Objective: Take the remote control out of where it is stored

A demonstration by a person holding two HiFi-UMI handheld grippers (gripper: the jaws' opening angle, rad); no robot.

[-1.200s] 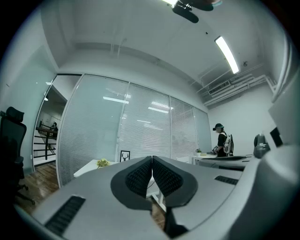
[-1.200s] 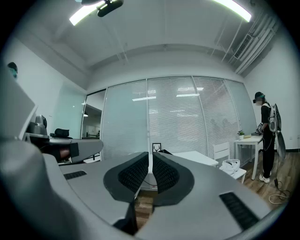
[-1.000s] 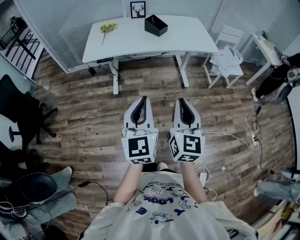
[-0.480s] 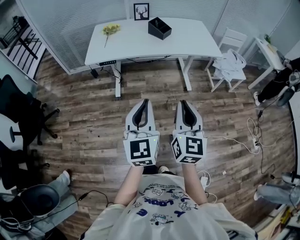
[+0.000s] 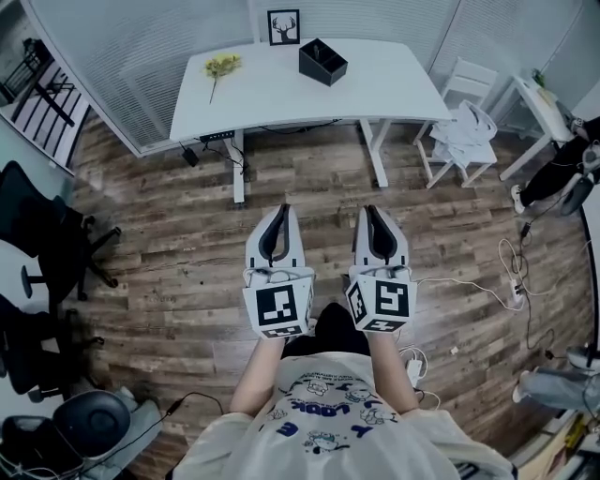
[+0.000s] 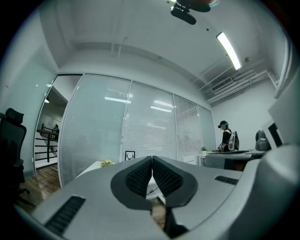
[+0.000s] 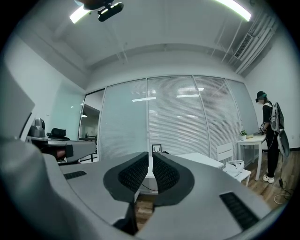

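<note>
Both pairs of tongs hang in the lower middle of the head view, side by side over the wooden floor [image 5: 178, 234]. Their tips point toward the top of the frame. The left tongs [image 5: 280, 208] are pressed together with nothing between them, and their own view shows the ribbed pads meeting at the tip. The right tongs [image 5: 372, 210] are also closed on nothing, with at most a hairline slit between the pads in their own view.

The white counter [image 5: 281, 94] stretches across the upper middle of the frame, well apart from both tongs, with a broad strip of floor between. An open black box [image 5: 322, 61] stands on the right half of the counter, turned at an angle. In the frame it lies above the gap between the two tongs. The remote control itself cannot be made out in any view, and whether it lies inside the box cannot be told.

Yellow flowers [image 5: 222, 66] lie on the counter's left part. A small framed picture [image 5: 284, 26] stands at its far edge, just left of the box. A white chair [image 5: 464, 131] stands to the right of the counter.

In both gripper views the counter shows low and far behind the closed tips. A person [image 7: 269, 136] stands near the right edge of each.
</note>
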